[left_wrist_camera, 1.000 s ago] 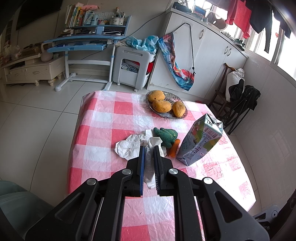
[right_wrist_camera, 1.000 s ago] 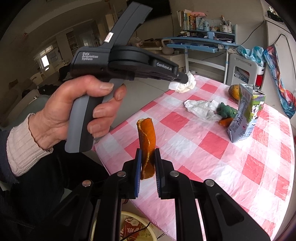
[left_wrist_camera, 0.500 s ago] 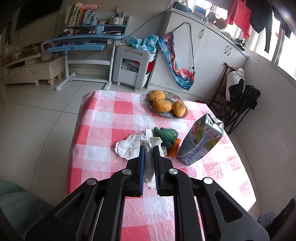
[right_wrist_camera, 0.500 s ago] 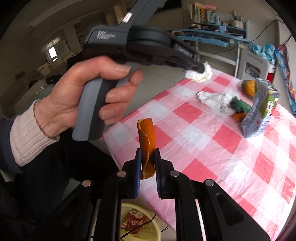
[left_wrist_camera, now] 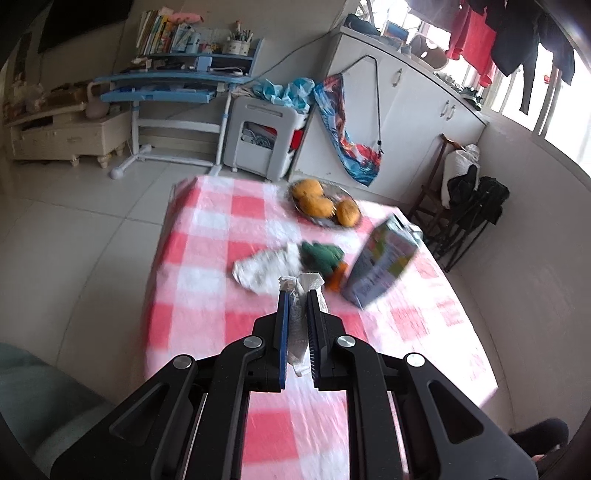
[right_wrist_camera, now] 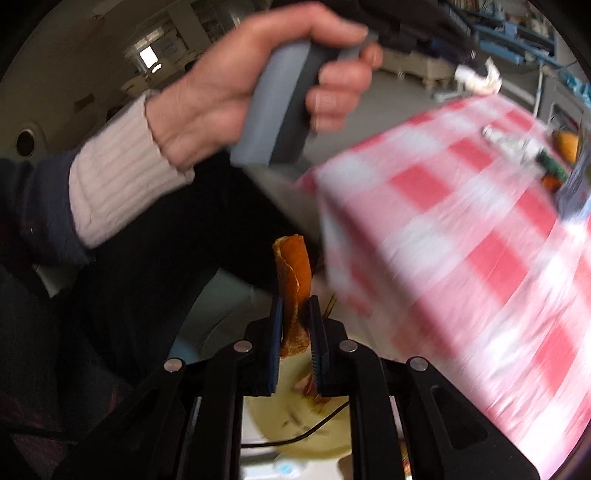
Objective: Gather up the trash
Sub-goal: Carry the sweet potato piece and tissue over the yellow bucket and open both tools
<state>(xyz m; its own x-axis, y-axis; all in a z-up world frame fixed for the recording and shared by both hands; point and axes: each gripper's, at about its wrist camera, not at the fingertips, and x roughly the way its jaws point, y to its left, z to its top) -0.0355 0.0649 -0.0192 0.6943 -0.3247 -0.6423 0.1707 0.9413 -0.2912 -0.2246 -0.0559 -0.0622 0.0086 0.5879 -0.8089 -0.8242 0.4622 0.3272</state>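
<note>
My right gripper clamps peel, left gripper clamps tissue; either may miss the bin if dropped off-centre.

I can't read a single word, number or sign in either view. The carton standing on the checked tablecloth, at about one o'clock from my left gripper's tips, carries coloured panels and dark print, but motion blur smears it past reading. The book spines on the blue desk shelf at eleven o'clock are too small to make out. From my right wrist camera the carton sits at two o'clock, cut off at the frame edge, its printing equally blurred
</note>
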